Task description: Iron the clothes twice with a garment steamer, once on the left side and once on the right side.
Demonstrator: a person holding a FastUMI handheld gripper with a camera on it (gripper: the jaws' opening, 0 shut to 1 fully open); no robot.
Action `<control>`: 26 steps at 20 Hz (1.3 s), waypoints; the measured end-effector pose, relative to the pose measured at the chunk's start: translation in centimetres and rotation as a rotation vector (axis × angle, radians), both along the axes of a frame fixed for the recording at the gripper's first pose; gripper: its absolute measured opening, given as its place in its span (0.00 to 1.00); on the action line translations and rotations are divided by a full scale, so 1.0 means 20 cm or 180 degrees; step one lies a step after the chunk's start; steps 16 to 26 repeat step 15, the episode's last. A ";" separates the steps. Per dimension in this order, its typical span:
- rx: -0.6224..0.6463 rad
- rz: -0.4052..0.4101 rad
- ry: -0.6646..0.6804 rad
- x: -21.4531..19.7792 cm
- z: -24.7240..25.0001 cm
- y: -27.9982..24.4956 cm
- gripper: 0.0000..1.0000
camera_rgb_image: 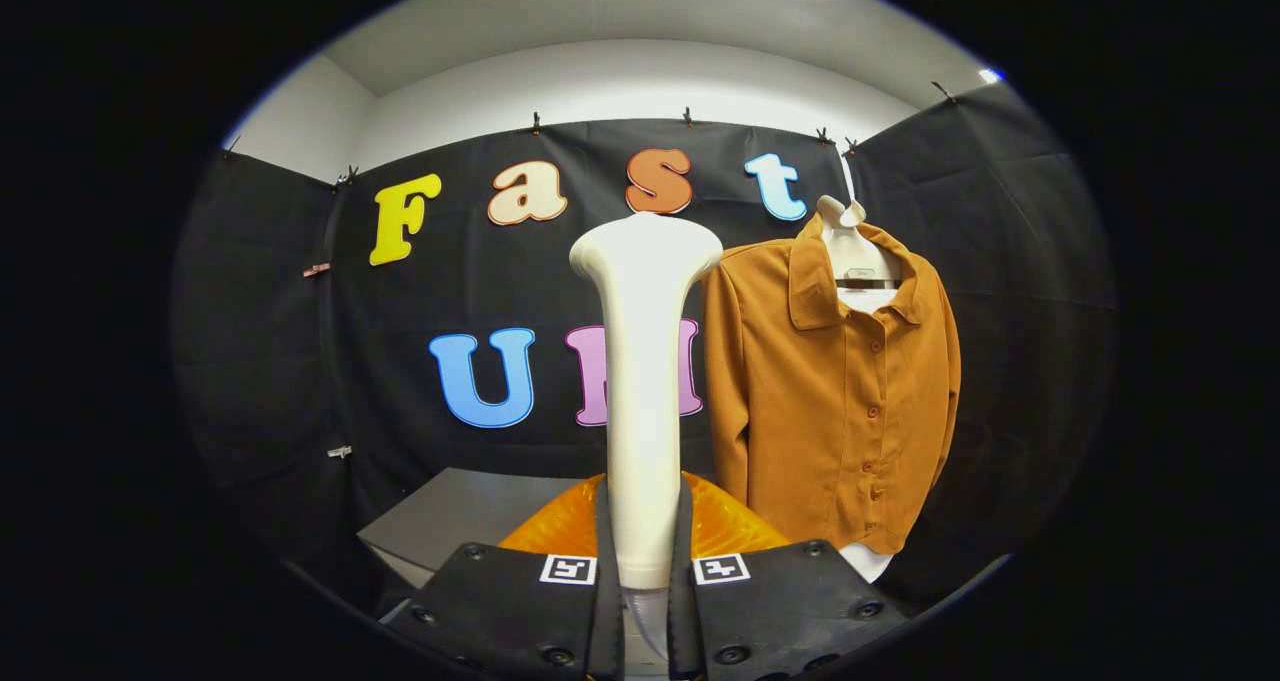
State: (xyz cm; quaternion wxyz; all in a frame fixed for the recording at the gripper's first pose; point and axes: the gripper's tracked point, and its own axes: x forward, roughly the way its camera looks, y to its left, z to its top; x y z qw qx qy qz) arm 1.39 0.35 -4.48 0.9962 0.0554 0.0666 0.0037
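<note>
Garment steamer (643, 381) clamped upright in the gripper (645, 571).
An orange shirt (835, 381) is hung just beside its head, to the right.

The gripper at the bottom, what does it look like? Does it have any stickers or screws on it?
The gripper has two wide, flat finger plates with slanted outer corners. Each plate carries a small square black-and-white marker near its inner top corner, like a tiny pixel pattern. Round screw heads dot the plates along their edges. No cables or sleeve can be seen.
</note>
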 end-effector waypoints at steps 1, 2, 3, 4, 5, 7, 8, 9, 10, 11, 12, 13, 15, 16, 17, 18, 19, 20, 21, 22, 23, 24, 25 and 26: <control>0.0006 -0.0003 -0.0004 0.00 0.00 0.00 0.20; 0.0003 -0.0007 -0.0001 0.00 0.00 0.00 0.20; 0.0001 -0.0008 -0.0001 0.00 0.00 -0.01 0.20; 0.0000 -0.0007 0.0001 0.00 0.00 -0.01 0.20; -0.0003 -0.0005 0.0004 0.00 0.00 -0.01 0.20; -0.0006 0.0003 0.0007 -0.01 0.00 -0.01 0.20; -0.0008 0.0010 0.0008 -0.01 0.00 0.00 0.20; -0.0012 0.0011 0.0007 -0.01 0.00 0.00 0.20; -0.0018 0.0009 0.0007 -0.01 0.00 0.00 0.20; -0.0022 0.0009 0.0005 0.00 0.00 0.00 0.20; -0.0023 0.0014 0.0012 -0.01 0.00 0.00 0.20; -0.0019 0.0017 0.0011 0.00 0.00 0.00 0.20; -0.0024 0.0021 0.0007 0.00 0.00 0.01 0.20; -0.0024 0.0021 0.0007 0.00 0.00 0.01 0.20; -0.0024 0.0021 0.0007 0.00 0.00 0.01 0.20; -0.0024 0.0021 0.0007 0.00 0.00 0.01 0.20; -0.0024 0.0021 0.0007 0.00 0.00 0.01 0.20; -0.0024 0.0021 0.0007 0.00 0.00 0.01 0.20; -0.0024 0.0021 0.0007 0.00 0.00 0.01 0.20; -0.0024 0.0021 0.0007 0.00 0.00 0.01 0.20; -0.0024 0.0021 0.0007 0.00 0.00 0.01 0.20; -0.0024 0.0021 0.0007 0.00 0.00 0.01 0.20; -0.0024 0.0021 0.0007 0.00 0.00 0.01 0.20; -0.0024 0.0021 0.0007 0.00 0.00 0.01 0.20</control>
